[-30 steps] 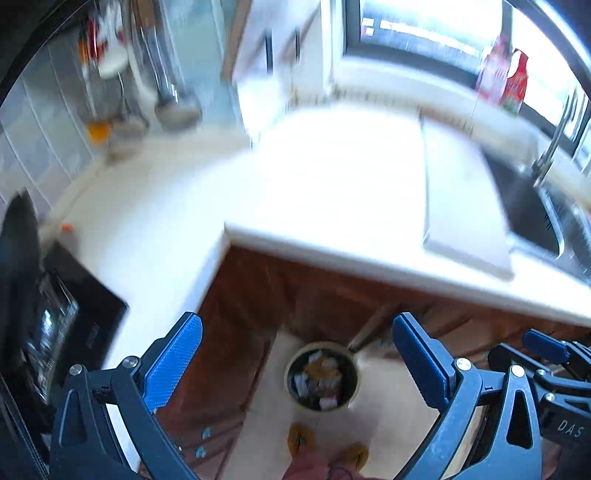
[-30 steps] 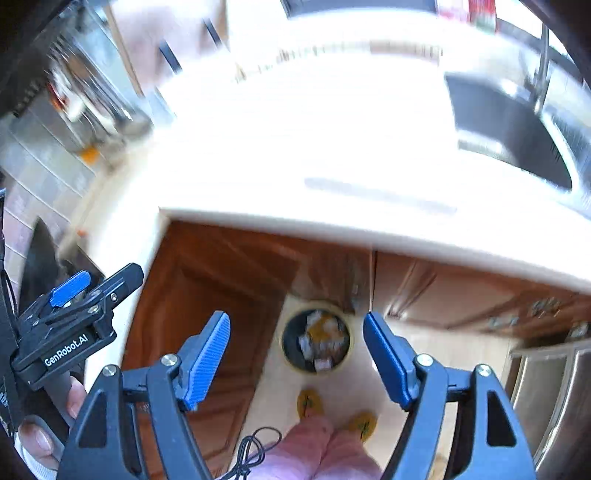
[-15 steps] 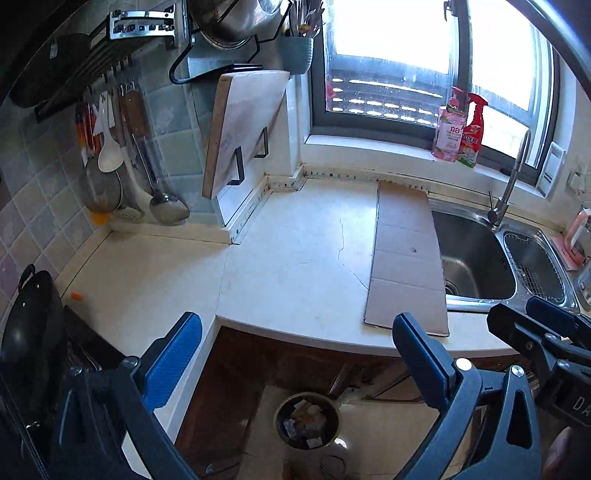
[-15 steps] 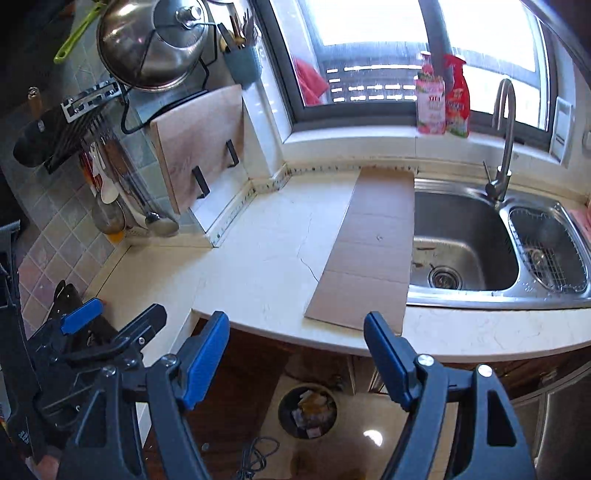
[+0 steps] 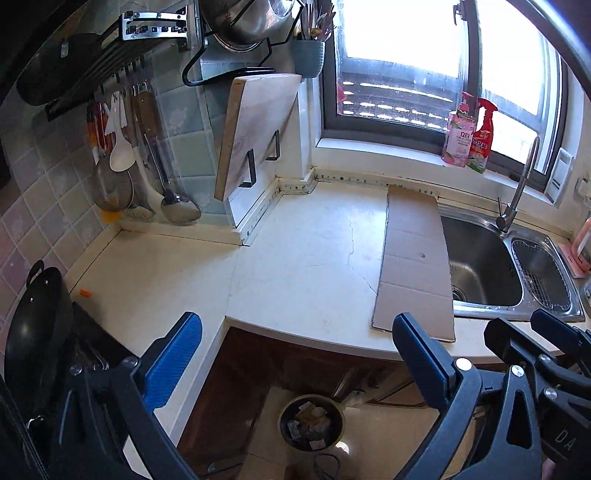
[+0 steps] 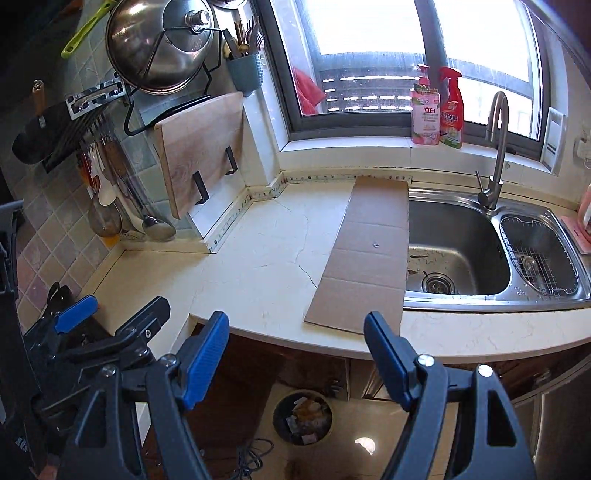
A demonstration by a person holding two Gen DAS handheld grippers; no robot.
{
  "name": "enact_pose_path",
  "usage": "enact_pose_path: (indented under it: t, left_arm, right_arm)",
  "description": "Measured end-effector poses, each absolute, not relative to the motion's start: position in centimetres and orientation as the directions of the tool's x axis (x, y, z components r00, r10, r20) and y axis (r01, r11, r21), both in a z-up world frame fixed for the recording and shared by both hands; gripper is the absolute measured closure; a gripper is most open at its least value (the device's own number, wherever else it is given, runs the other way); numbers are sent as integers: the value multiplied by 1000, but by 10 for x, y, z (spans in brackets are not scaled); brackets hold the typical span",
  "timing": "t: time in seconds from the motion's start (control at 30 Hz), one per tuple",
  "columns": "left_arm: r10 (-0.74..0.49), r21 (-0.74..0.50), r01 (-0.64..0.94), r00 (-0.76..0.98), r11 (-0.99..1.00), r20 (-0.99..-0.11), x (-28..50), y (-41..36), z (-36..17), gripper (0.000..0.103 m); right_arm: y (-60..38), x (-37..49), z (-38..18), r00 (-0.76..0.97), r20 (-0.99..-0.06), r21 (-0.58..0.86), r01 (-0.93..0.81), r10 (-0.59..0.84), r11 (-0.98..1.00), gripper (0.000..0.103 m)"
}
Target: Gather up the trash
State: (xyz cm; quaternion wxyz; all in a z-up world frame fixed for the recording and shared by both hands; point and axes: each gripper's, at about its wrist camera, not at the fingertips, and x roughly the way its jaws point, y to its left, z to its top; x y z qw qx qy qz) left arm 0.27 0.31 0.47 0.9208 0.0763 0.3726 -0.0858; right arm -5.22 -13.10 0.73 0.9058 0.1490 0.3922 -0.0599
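cardboard sheet [image 6: 365, 258]: likely light, stiff, flat on counter [image 6: 258, 280] | grab overhanging near edge | left gripper [image 5: 295, 354], right gripper [image 6: 295, 350]: wide open, empty

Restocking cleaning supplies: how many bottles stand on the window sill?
2. A pink bottle and a red spray bottle stand side by side on the sill, left of the faucet. None other shows.

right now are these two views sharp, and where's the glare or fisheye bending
Left wrist view: sharp, window blown out white, frame bowed by the fisheye. Right wrist view: also sharp, same overexposed window, a glare spot on the floor tile beside the trash bin.
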Motion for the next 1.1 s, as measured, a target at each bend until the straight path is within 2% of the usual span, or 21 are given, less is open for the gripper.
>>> enact_pose_path:
  t: [1.1]
  left_arm:
    - [-61, 102, 179, 725, 979, -686, -7, 6, 5, 1]
  right_arm:
    - [-128, -52, 9, 698, -716, 204, 233, -18, 951, 27]
